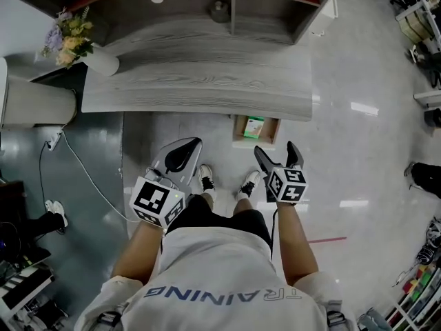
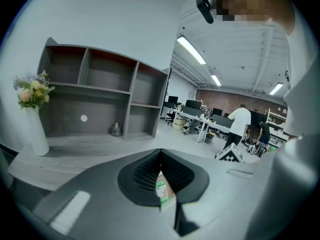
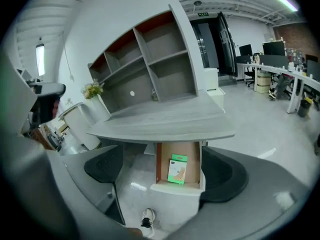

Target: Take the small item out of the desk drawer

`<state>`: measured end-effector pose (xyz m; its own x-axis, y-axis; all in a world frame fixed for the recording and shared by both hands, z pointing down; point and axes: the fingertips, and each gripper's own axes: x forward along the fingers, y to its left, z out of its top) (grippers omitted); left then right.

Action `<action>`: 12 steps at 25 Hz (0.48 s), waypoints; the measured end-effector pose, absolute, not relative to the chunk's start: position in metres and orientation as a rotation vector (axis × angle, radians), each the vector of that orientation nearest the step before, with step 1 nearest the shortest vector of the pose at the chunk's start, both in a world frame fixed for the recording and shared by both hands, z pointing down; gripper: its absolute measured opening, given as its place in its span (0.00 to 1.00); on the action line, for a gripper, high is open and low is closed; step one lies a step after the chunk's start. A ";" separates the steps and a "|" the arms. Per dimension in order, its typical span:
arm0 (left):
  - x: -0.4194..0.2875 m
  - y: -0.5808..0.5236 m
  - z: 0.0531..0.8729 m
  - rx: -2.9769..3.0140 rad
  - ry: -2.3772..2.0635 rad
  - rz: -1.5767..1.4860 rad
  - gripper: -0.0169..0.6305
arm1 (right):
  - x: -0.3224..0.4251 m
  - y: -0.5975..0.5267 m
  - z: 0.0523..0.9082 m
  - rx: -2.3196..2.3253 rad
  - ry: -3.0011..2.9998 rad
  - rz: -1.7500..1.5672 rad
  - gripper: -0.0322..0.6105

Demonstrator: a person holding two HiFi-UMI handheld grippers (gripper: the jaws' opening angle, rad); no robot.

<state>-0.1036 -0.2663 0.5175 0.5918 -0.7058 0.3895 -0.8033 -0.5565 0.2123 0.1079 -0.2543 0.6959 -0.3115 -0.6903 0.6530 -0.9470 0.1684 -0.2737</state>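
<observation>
Under the grey desk (image 1: 207, 81) an open drawer (image 1: 240, 142) holds a small green and white box (image 1: 254, 127). In the right gripper view the box (image 3: 177, 169) lies flat in the drawer (image 3: 178, 186), well ahead of the jaws. My right gripper (image 1: 275, 150) is open and wide, with nothing between its pads (image 3: 105, 166). It hangs just short of the drawer front. My left gripper (image 1: 187, 147) is shut and empty, left of the drawer. A sliver of the box (image 2: 161, 191) shows past its closed jaws.
A shelf unit (image 1: 227, 5) stands on the desk with a small jar (image 1: 219, 11) in it. A white vase of flowers (image 1: 76, 47) sits at the desk's left end. A white cylinder (image 1: 34, 102) and a cable (image 1: 83, 174) are at left. My feet (image 1: 207, 178) are below the drawer.
</observation>
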 end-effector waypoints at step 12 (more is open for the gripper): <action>-0.127 -0.262 0.591 2.322 -1.204 0.423 0.03 | 0.090 -0.297 0.876 1.538 -1.786 1.105 0.81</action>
